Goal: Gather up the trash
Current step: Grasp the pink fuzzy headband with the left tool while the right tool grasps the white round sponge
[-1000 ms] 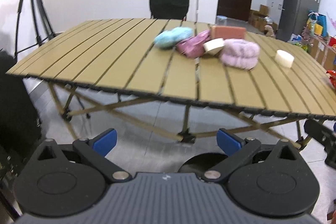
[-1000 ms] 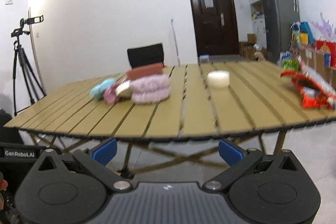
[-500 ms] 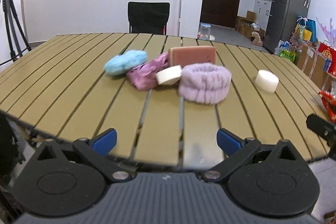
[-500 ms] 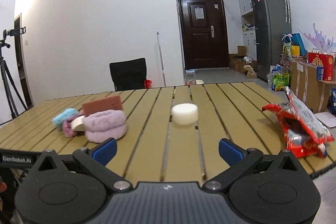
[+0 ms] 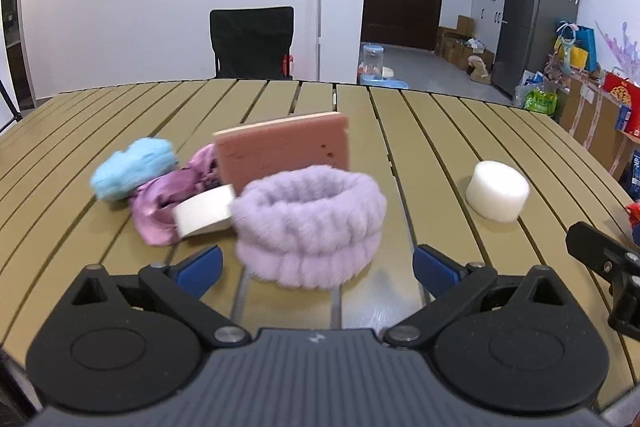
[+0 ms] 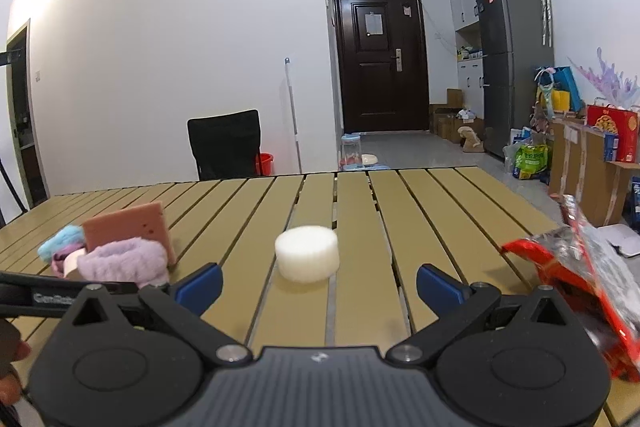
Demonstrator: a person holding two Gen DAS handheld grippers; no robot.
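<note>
A slatted tan table [image 5: 432, 123] holds a pile: a fluffy lilac band [image 5: 310, 223], a pink sponge block [image 5: 284, 155], a satin pink scrunchie [image 5: 160, 203], a light blue puff [image 5: 134, 169] and a white tape-like piece [image 5: 204, 213]. A white foam cylinder [image 5: 497, 190] stands apart to the right; it also shows in the right wrist view [image 6: 307, 253]. A red snack wrapper [image 6: 580, 279] lies at the table's right edge. My left gripper [image 5: 316, 267] is open, just in front of the lilac band. My right gripper [image 6: 318, 285] is open, just short of the cylinder.
A black chair [image 5: 252, 43] stands behind the table. A dark door [image 6: 380, 59], a fridge [image 6: 512, 55], boxes and bags line the right side of the room. The other gripper's body shows at the left edge [image 6: 36, 297].
Both grippers have risen from below the table edge and moved forward over the table, closer to the pile and the cylinder. Both stay open.
</note>
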